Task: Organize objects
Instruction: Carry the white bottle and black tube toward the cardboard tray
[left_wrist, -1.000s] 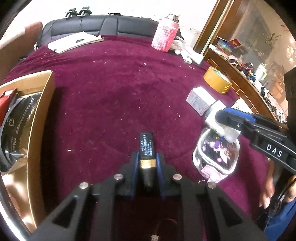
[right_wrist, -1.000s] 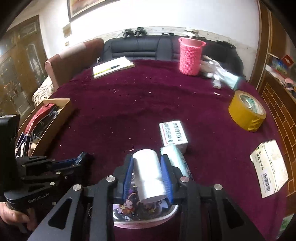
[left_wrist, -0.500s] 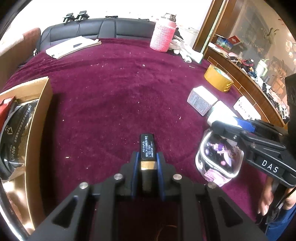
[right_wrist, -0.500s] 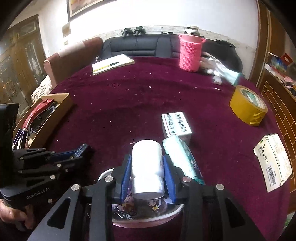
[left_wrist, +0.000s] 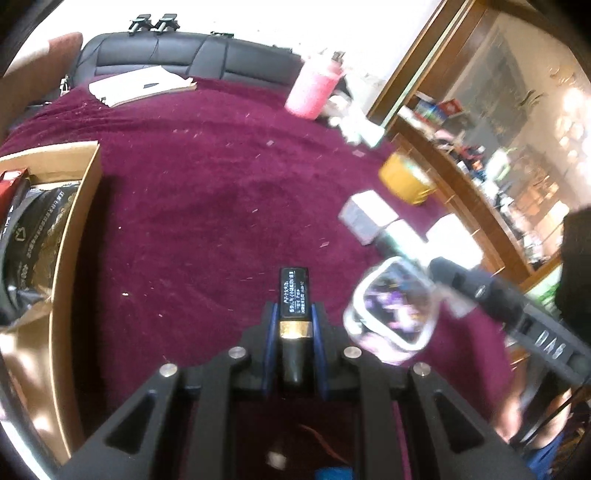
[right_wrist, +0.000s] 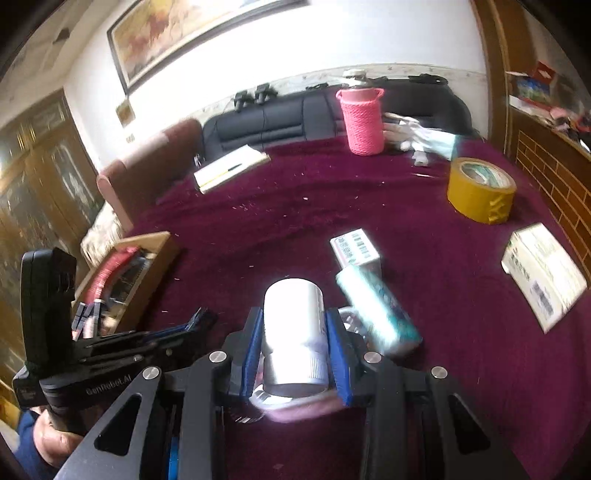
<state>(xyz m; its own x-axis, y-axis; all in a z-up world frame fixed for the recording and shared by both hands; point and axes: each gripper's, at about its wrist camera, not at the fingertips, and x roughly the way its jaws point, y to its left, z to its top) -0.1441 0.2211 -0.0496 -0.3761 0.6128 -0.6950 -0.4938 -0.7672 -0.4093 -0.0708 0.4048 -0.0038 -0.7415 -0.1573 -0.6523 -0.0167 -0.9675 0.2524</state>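
Bottle: clear plastic bottle with a white cap and cartoon print (right_wrist: 295, 332), pinched at the cap by the right claw (right_wrist: 295, 345), up off the cloth
Left claw: left claw (left_wrist: 293, 325) clamped tight on a slim black tube with a gold band (left_wrist: 293, 314)
Counter: counter under a dark maroon velvet cloth (right_wrist: 295, 229), speckled with crumbs
On it: brown cardboard box (left_wrist: 70, 236) on the left, yellow tape roll (right_wrist: 480, 190), pink knitted bottle sleeve (right_wrist: 362, 120), white barcode box (right_wrist: 354, 249), notebook (right_wrist: 231, 168)
Room: black leather sofa (right_wrist: 280, 118) behind, framed painting (right_wrist: 177, 33) on a white wall
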